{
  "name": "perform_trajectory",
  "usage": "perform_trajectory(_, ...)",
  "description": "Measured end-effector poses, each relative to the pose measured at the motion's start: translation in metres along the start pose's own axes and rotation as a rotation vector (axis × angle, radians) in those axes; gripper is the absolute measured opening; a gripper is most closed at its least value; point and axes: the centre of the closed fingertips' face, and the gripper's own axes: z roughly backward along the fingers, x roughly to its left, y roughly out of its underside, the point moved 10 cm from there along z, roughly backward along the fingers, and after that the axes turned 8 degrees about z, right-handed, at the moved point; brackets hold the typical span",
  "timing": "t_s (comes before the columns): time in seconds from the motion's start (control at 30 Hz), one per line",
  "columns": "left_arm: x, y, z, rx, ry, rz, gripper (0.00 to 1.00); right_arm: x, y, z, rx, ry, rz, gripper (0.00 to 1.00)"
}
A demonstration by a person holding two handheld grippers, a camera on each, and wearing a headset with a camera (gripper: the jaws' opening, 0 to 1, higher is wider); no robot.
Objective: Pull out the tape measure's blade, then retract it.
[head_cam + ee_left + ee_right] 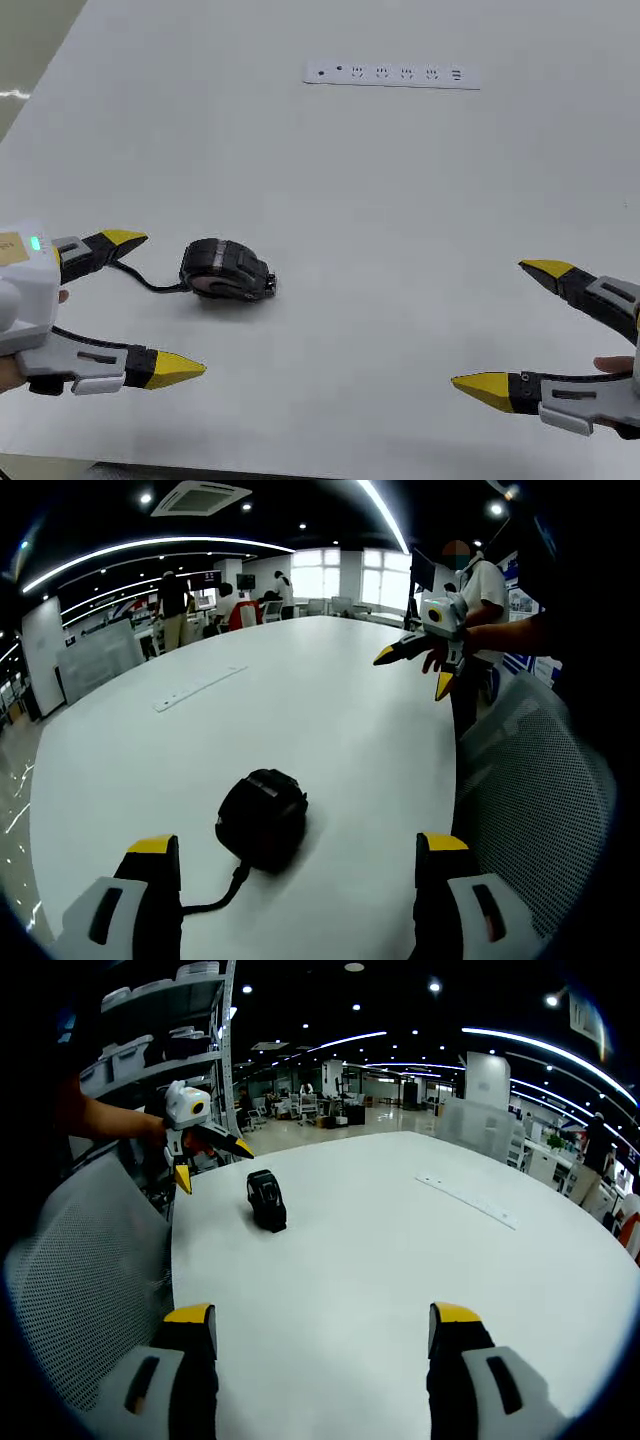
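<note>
A black tape measure (226,270) lies on the white table (360,180), left of centre, its black wrist cord trailing left. The blade is not drawn out. My left gripper (160,305) stands open just left of it, its yellow-tipped jaws wide apart and nothing between them. In the left gripper view the tape measure (262,818) sits a short way ahead, between the jaws' lines. My right gripper (510,325) hangs open at the table's right front, far from the tape. From the right gripper view the tape measure (267,1200) appears distant, with the left gripper (215,1160) beyond it.
A white power strip (392,73) lies flat at the far middle of the table. The table's front edge runs just below both grippers. A mesh chair back (540,810) stands off the table's side. People and shelves are in the background.
</note>
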Motion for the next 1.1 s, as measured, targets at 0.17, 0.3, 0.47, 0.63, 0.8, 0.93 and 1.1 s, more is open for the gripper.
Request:
perform_trajectory(0.17, 0.007, -0.005, -0.005, 0.030, 0.029, -0.038, 0.92, -0.005, -0.005, -0.009, -0.010, -0.032, 0.024, 0.85)
perform_trajectory(0.3, 0.013, -0.010, -0.010, 0.053, 0.057, -0.068, 0.90, -0.009, -0.009, -0.021, -0.012, -0.070, 0.055, 0.83)
perform_trajectory(0.47, 0.019, -0.014, -0.018, 0.088, 0.088, -0.100, 0.86, -0.013, -0.013, -0.036, -0.009, -0.114, 0.083, 0.81)
perform_trajectory(0.63, 0.024, -0.013, -0.024, 0.138, 0.121, -0.135, 0.82, -0.017, -0.018, -0.050, -0.009, -0.151, 0.121, 0.76)
perform_trajectory(0.8, 0.032, -0.013, -0.031, 0.203, 0.142, -0.177, 0.72, -0.019, -0.023, -0.067, -0.019, -0.191, 0.158, 0.69)
perform_trajectory(0.93, 0.040, -0.011, -0.037, 0.253, 0.155, -0.204, 0.61, -0.018, -0.027, -0.081, -0.027, -0.226, 0.193, 0.65)
perform_trajectory(1.1, 0.046, -0.012, -0.044, 0.290, 0.165, -0.227, 0.58, -0.016, -0.030, -0.099, -0.028, -0.269, 0.230, 0.58)
